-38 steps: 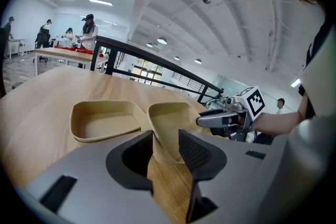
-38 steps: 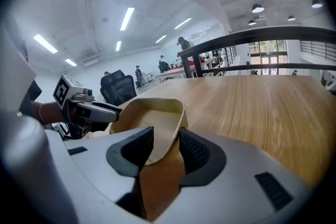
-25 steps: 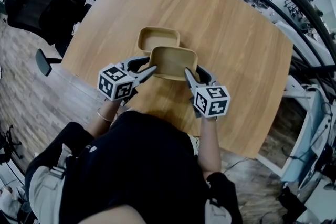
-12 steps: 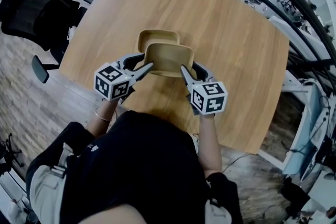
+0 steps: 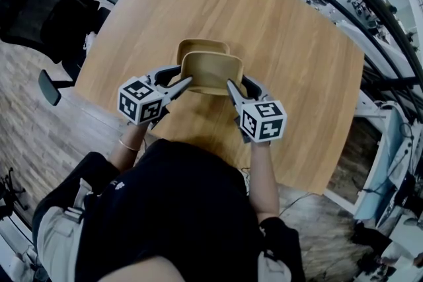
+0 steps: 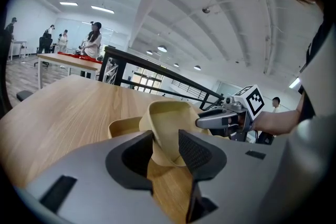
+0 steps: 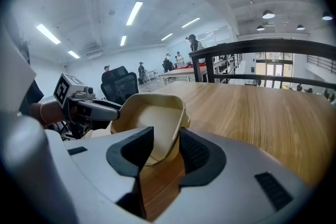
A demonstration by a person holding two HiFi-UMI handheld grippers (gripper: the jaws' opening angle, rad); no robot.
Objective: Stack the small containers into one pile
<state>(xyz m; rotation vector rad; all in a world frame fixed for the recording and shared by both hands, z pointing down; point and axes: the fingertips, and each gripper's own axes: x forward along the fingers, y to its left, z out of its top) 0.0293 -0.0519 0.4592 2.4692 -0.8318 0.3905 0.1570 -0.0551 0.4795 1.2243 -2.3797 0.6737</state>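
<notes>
Two-sided hold: left gripper and right gripper pinch opposite rims of upper container, poised over lower container, presumably for nesting.

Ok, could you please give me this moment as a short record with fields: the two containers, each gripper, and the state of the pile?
held container: tan, lifted off the table, gripped on two opposite sides
lower container: tan, resting on the table, partly covered by the held container
left gripper: shut on the held container's left rim
right gripper: shut on the held container's right rim
pile: not yet nested; whether the two containers touch cannot be told
</notes>
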